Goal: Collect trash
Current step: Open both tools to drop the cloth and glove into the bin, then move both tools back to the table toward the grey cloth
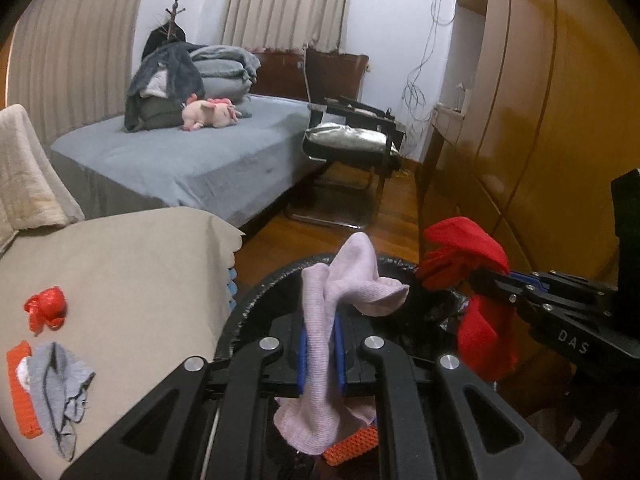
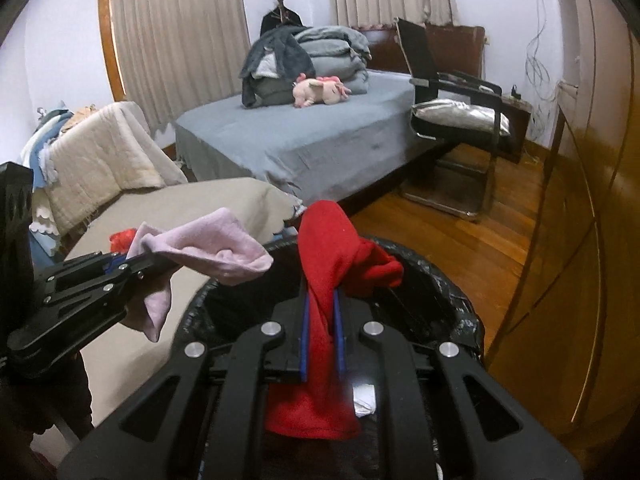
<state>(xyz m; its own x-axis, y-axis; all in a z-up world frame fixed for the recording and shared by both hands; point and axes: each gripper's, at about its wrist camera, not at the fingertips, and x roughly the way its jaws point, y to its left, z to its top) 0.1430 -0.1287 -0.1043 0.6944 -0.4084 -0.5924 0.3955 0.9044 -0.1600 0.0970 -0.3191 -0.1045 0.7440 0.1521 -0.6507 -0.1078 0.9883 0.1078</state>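
Observation:
My left gripper [image 1: 320, 344] is shut on a pale pink sock [image 1: 344, 280] and holds it over a bin lined with a black bag [image 1: 256, 296]. My right gripper [image 2: 320, 332] is shut on a red sock [image 2: 332, 248] above the same bin [image 2: 460, 292]. Each gripper shows in the other's view: the right gripper [image 1: 480, 280] with the red sock [image 1: 468, 240], the left gripper [image 2: 128, 264] with the pink sock [image 2: 208, 244]. An orange mesh piece [image 1: 352, 446] and white paper [image 2: 364, 400] lie inside the bin.
A beige-covered surface [image 1: 132, 280] left of the bin carries a crumpled red wrapper [image 1: 46, 310], a grey sock [image 1: 60, 388] and an orange mesh piece [image 1: 22, 392]. Behind are a bed [image 1: 192, 160], a chair [image 1: 352, 148] and a wooden wardrobe [image 1: 540, 120].

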